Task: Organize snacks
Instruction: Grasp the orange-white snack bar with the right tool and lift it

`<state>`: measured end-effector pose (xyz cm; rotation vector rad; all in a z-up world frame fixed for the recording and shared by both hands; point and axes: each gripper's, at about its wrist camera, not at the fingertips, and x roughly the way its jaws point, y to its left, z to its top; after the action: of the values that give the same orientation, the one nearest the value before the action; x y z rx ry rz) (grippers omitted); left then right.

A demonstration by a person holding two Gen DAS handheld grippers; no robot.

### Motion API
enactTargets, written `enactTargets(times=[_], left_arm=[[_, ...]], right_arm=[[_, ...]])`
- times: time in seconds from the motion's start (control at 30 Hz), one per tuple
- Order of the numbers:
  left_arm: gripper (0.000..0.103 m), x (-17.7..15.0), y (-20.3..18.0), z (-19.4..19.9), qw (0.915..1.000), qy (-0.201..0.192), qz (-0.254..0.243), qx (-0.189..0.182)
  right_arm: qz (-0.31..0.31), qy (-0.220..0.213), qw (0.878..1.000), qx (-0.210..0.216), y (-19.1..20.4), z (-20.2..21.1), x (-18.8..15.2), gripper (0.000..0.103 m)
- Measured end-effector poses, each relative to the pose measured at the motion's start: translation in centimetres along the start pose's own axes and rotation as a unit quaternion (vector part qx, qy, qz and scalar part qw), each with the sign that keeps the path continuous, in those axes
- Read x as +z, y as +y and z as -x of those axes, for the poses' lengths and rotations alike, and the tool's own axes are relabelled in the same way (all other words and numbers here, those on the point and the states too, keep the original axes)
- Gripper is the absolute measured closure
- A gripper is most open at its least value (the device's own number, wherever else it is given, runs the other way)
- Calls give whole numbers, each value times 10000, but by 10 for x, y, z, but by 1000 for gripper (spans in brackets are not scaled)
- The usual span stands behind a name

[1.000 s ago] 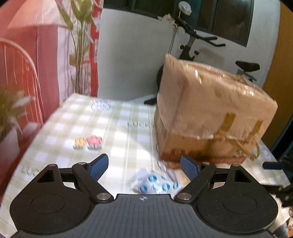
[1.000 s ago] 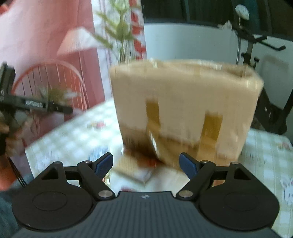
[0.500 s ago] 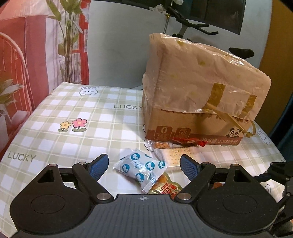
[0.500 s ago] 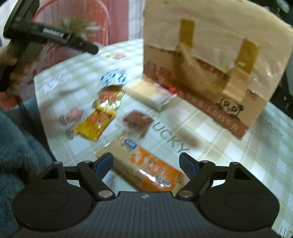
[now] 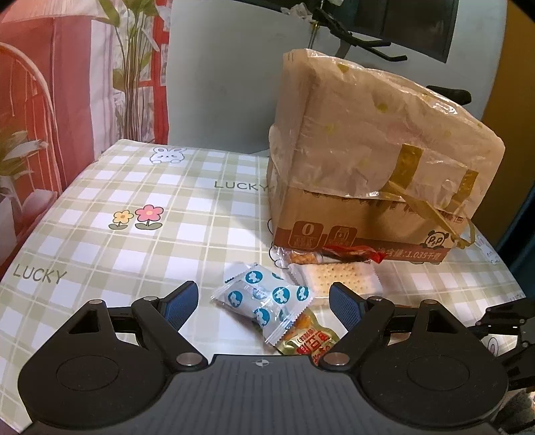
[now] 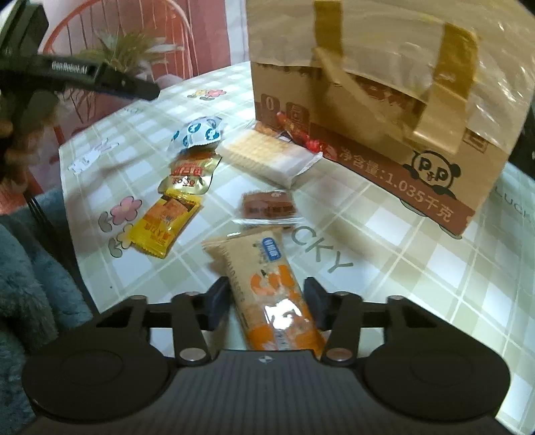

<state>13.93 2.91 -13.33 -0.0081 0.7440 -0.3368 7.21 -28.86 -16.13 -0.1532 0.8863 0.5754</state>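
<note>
Seven-odd wrapped snacks lying loose on checked tablecloth (image 6: 418, 267) before tan cardboard box (image 6: 367, 140); none sorted. Right gripper (image 6: 267, 301) closing around long orange-and-beige biscuit packet (image 6: 267, 287). Left gripper (image 5: 264, 301) hovering spread above white blue-spotted pouch (image 5: 264, 301).

A desk (image 5: 100, 207) under a green-and-white checked cloth printed w/ flowers, rabbits and the word "LUCKY" fills the foreground. Behind it, a pale grey-white wall (image 5: 227, 83); at left, a red-and-white patterned curtain (image 5: 67, 83) w/ tall green plant stems (image 5: 128, 67) in front. A red wire chair back (image 6: 110, 43) and a leafy potted plant (image 6: 130, 50) stand beside the desk. Top right, a dark window (image 5: 414, 23) and the black handlebars of an exercise bike (image 5: 361, 36). Warm, dim indoor light.
</note>
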Motion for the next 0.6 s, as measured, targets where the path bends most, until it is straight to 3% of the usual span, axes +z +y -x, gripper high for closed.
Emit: enactTargets(times=[0.23,0.6], left_arm=[[16,-3,0,-5,10000,93,24,4],[17,-7,4,-11,9996,213,176,88]], right_arm=[[-163,-89,9998,0,-10,13,-7,61],[-1428,-846,9846,-553,-35,7,4,62]])
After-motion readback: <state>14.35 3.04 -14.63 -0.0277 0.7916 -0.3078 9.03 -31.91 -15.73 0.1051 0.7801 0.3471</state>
